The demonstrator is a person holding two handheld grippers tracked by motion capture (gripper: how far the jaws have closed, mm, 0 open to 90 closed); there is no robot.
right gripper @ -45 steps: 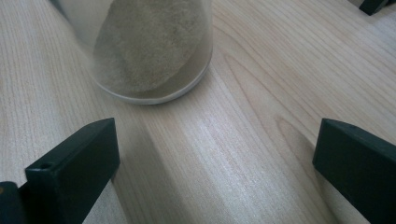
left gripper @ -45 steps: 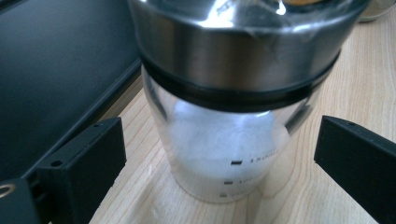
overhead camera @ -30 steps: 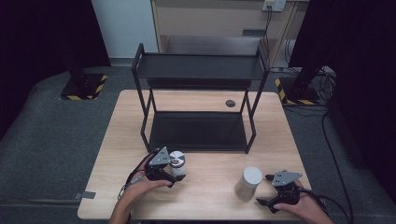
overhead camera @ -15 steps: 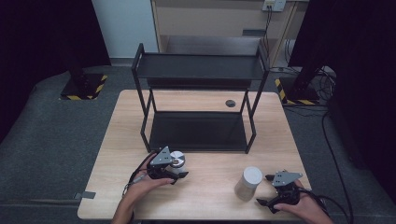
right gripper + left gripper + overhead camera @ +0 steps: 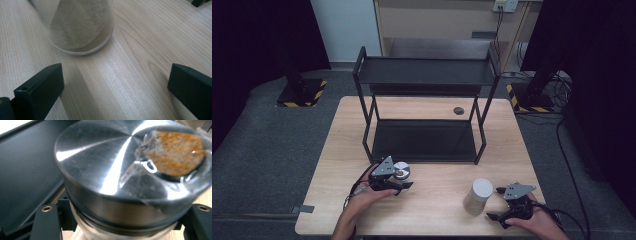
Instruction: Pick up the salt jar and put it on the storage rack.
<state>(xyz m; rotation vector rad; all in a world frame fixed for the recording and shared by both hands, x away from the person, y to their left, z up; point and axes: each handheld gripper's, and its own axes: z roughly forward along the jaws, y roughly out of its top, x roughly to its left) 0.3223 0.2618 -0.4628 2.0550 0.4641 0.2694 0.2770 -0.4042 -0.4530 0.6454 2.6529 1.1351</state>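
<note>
A glass jar with a shiny metal lid (image 5: pixel 401 170) stands on the wooden table (image 5: pixel 437 182), just in front of the black rack. My left gripper (image 5: pixel 401 177) is shut on its body. In the left gripper view the lid (image 5: pixel 120 170) looms close, with orange-brown contents showing at its right, and a black jaw presses each side of the glass below. A white cylindrical jar (image 5: pixel 477 196) stands at the front right. My right gripper (image 5: pixel 496 204) is open and points at it from the right, a short way off. In the right gripper view the white jar (image 5: pixel 80 27) sits beyond the spread jaws.
A black two-tier metal rack (image 5: pixel 424 72) takes up the middle and back of the table, its lower shelf (image 5: pixel 422 140) bare. A small dark round disc (image 5: pixel 458 110) lies behind it. Bare wood lies between the two jars. Dark floor surrounds the table.
The left hand has shifted slightly on its gripper. Both jars and the right gripper stay where they were.
</note>
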